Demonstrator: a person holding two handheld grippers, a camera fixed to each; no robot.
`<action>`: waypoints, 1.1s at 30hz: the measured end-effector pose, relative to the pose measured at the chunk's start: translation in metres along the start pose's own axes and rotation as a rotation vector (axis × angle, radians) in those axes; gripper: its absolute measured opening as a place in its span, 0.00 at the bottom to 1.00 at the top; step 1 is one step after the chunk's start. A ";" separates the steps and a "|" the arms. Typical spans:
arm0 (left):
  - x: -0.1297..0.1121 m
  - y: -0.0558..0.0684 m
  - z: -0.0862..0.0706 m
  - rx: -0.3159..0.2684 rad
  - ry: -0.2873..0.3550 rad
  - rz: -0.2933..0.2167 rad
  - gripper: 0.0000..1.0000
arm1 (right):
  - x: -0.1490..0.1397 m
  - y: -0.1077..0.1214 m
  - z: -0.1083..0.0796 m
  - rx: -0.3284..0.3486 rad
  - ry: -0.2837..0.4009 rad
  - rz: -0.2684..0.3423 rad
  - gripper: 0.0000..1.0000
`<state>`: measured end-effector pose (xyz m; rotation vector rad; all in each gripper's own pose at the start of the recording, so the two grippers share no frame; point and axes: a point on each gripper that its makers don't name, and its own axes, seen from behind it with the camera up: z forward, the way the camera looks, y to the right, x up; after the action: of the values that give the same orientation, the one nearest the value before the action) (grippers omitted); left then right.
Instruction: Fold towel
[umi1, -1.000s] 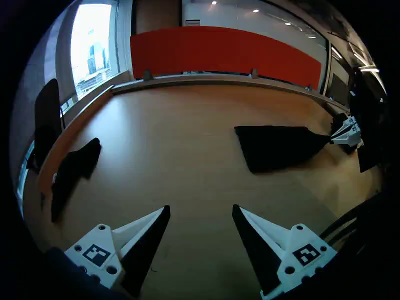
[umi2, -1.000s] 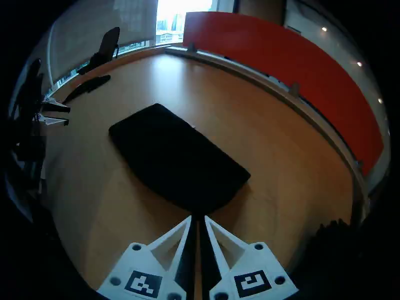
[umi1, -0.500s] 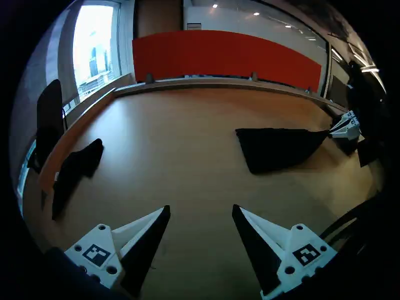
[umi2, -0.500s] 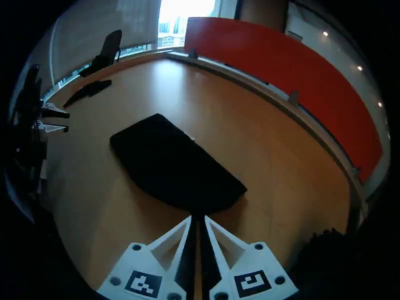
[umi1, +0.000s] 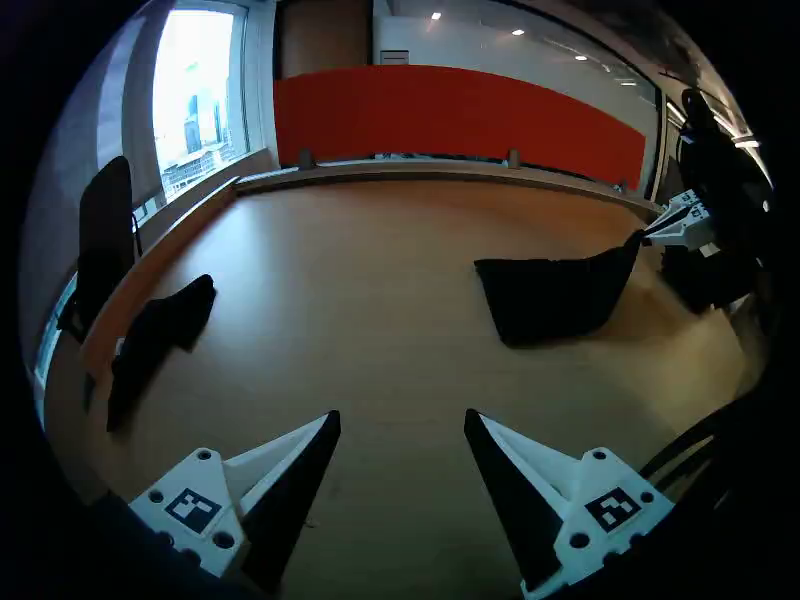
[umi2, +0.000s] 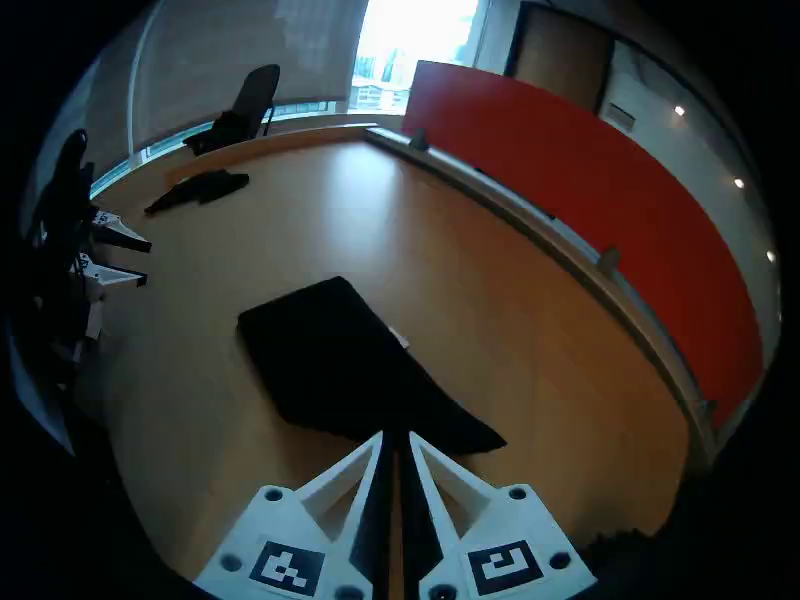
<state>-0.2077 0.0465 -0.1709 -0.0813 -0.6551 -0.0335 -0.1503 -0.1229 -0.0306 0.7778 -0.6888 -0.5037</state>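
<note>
A black towel (umi1: 550, 295) lies on the wooden table (umi1: 350, 270), right of centre in the left gripper view. Its far right corner is pulled up off the table by my right gripper (umi1: 648, 233), held by a person in dark clothes. In the right gripper view the towel (umi2: 330, 360) narrows to a point that runs in between the fingers of my right gripper (umi2: 397, 442), which is shut on that corner. My left gripper (umi1: 400, 425) stands open over bare table, well away from the towel, with nothing between its fingers. It appears far left as the left gripper (umi2: 146, 262).
A second dark cloth (umi1: 150, 335) lies near the table's left edge, also seen as the dark cloth (umi2: 200, 188). A black chair (umi1: 100, 235) stands beyond that edge by the window. A red partition (umi1: 460, 110) runs along the table's far side.
My right gripper has risen with the towel's corner, so that end now stands up off the table. The left gripper has barely moved and stays open.
</note>
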 end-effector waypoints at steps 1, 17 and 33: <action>0.000 0.000 -0.001 0.001 0.002 -0.002 0.92 | 0.005 -0.001 0.002 0.003 0.003 -0.010 0.03; -0.015 0.002 -0.017 -0.001 -0.001 -0.033 0.92 | 0.073 -0.034 0.031 0.086 0.061 -0.132 0.03; -0.021 -0.009 -0.031 0.024 0.008 -0.045 0.92 | 0.090 -0.078 0.074 0.188 0.039 -0.206 0.03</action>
<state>-0.2055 0.0348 -0.2075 -0.0431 -0.6491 -0.0689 -0.1552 -0.2621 -0.0194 1.0400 -0.6283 -0.6147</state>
